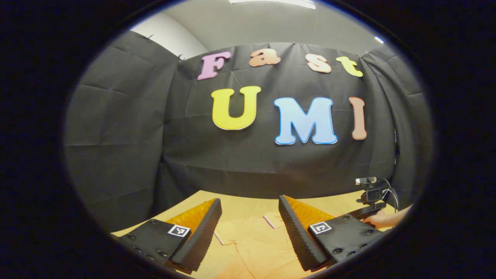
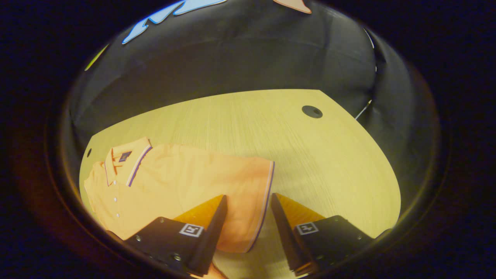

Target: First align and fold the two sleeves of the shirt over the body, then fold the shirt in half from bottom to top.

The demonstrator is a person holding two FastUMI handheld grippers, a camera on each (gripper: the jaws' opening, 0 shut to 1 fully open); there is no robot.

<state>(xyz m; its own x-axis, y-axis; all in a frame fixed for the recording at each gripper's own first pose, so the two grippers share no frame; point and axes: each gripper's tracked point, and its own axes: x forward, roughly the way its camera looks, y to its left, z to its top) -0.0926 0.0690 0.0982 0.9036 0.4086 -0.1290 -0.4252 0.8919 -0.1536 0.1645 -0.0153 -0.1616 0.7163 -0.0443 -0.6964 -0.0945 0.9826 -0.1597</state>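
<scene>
Right claw (image 2: 248,217) above flat orange shirt (image 2: 182,182)

Left gripper view evenly lit and sharp, a ceiling light strip (image 1: 271,2) glaring at top, straight edges bowing toward the rim; right gripper view dimmer and warm-tinted, the counter (image 2: 271,128) bright mid-frame, falling to murk and soft blur at the strongly curved edges.

The shirt (image 2: 182,186) lies flat on the table (image 2: 310,162), collar (image 2: 126,162) leftward.
</scene>
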